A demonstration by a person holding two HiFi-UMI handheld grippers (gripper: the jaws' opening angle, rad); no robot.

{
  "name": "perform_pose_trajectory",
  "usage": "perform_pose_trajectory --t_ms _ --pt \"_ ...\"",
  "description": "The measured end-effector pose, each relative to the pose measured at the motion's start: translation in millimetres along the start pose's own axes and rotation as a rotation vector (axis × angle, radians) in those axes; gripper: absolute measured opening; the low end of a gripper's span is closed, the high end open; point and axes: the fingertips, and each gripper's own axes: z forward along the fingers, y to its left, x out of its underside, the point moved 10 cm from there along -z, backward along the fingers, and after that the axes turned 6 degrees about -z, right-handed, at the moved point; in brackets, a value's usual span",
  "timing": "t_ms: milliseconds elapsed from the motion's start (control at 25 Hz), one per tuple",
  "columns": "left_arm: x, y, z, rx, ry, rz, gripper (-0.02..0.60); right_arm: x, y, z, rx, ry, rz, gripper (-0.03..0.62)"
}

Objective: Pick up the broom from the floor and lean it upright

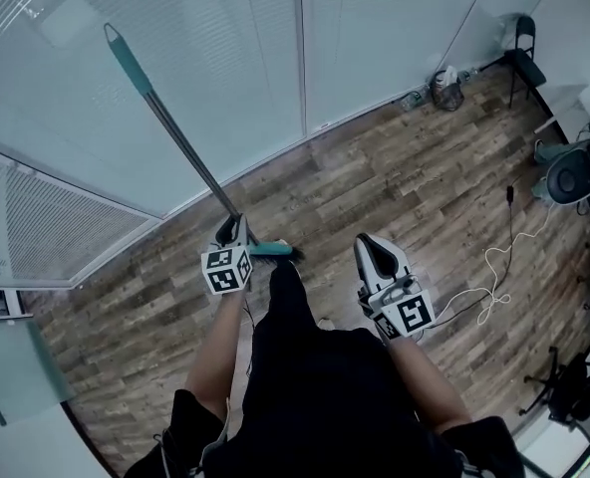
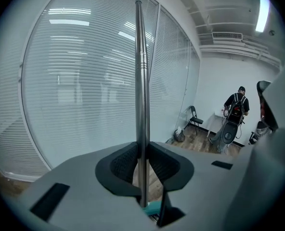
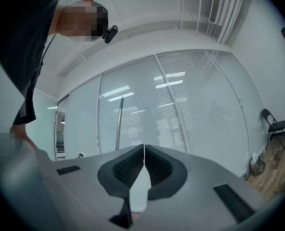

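**A:** Closest to us is the wearer's black shirt [image 1: 315, 396]. Both bare forearms reach out from it over the wood floor [image 1: 405, 177]. What do we make of the left hand-held gripper [image 1: 237, 223]?

**B:** We see it pinching the broom [image 1: 180, 139]. In the left gripper view the metal pole [image 2: 141, 81] runs straight up between the jaws. The ribbed pads [image 2: 122, 161] press on it from either side.

**A:** And where on the broom is that grip?

**B:** Low down, just above the teal head [image 1: 273, 251], which sits in front of the wearer's body. We cannot tell whether the head touches the floor.

**A:** So the broom is off its side?

**B:** Yes. From the head view it slants up and to the left, and its teal grip [image 1: 128, 60] lies against the backdrop of the glass wall with blinds [image 1: 275, 38]. We cannot tell whether that top end touches the glass.

**A:** What about the right hand-held gripper [image 3: 144, 152]?

**B:** Its jaws are pressed together with nothing between them. It hangs to the right of the broom, apart from it and pointing toward the same glass wall.

**A:** Anything else around us?

**B:** A folding chair [image 1: 522, 53] stands by the far wall, and a white cable [image 1: 494, 267] trails across the floor at the right. A person with a backpack [image 2: 236, 107] is in the background of the left gripper view.
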Motion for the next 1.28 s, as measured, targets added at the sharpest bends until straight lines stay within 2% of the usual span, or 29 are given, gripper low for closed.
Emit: perform_pose_trajectory --t_ms 240,400,520,720,960,1080,1280 --pt "-7 9 80 0.093 0.072 0.013 0.087 16 -41 73 0.058 0.048 0.048 0.020" --pt "-4 16 118 0.110 0.114 0.006 0.087 23 -54 120 0.061 0.075 0.012 0.020" --pt "-2 22 143 0.110 0.141 0.026 0.087 28 -62 146 0.049 0.080 0.055 0.020" --pt "-6 22 198 0.117 0.187 0.047 0.087 28 -95 187 0.065 0.114 0.028 0.020" --pt "-9 24 261 0.135 0.228 0.052 0.087 38 -125 227 0.165 0.078 0.069 0.020" --pt "-4 28 296 0.131 0.234 0.091 0.087 49 -144 262 0.205 0.031 0.092 0.020" --pt "14 18 358 0.126 0.240 0.124 0.087 75 -188 311 0.203 -0.021 0.046 0.020"
